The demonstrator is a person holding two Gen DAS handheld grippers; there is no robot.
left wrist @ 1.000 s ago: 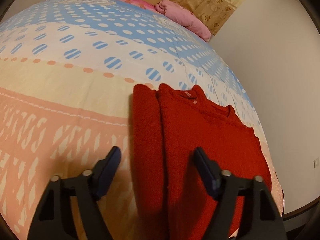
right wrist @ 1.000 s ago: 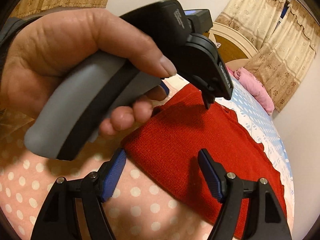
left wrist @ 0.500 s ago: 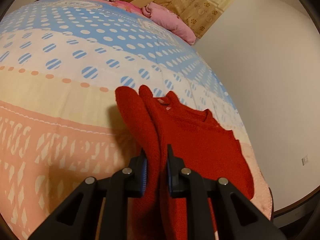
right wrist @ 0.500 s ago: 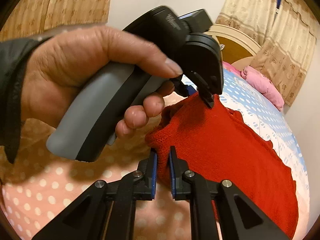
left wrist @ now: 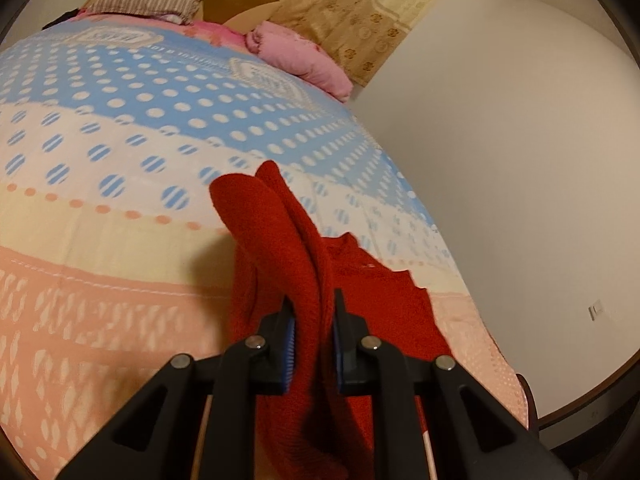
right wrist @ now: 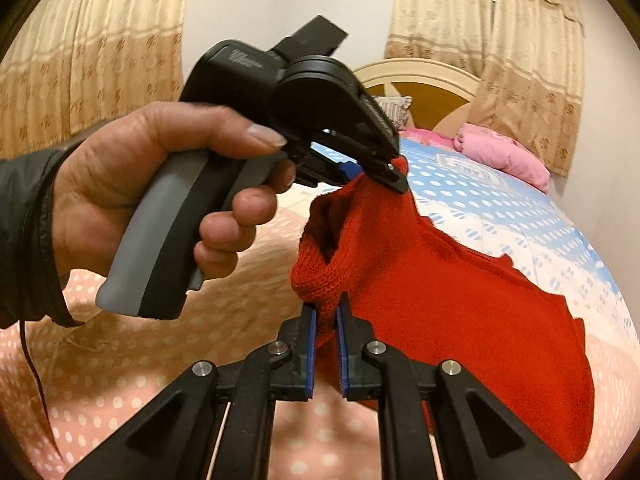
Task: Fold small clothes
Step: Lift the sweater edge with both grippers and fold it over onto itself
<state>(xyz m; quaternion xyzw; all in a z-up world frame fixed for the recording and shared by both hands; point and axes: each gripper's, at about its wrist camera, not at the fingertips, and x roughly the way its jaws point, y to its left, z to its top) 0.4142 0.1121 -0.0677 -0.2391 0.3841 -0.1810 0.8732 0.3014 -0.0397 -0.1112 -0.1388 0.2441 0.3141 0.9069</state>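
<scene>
Both hand-held grippers were spread wide over the flat red sweater a second ago; now each one is pinching it and has lifted its near edge off the bed. Left hand-held gripper [left wrist: 314, 336] has its two blue pads pressed on a thick fold of the red sweater [left wrist: 280, 248], and that fold stands up in front of it. Right hand-held gripper [right wrist: 326, 334] pinches a knit corner of the same sweater, just beside the other gripper's tip. Part of the sweater is hidden behind the black arms at the bottom, and its far end still lies on the dotted bed cover [left wrist: 120, 128]. One left hand [right wrist: 160, 196] shows, with a dark sleeve; the right hand is out of sight. Count: one sweater, two grippers, one striped pillow [left wrist: 148, 0], one pink blanket [left wrist: 304, 60]. Curtains [right wrist: 88, 48] look blurry.
</scene>
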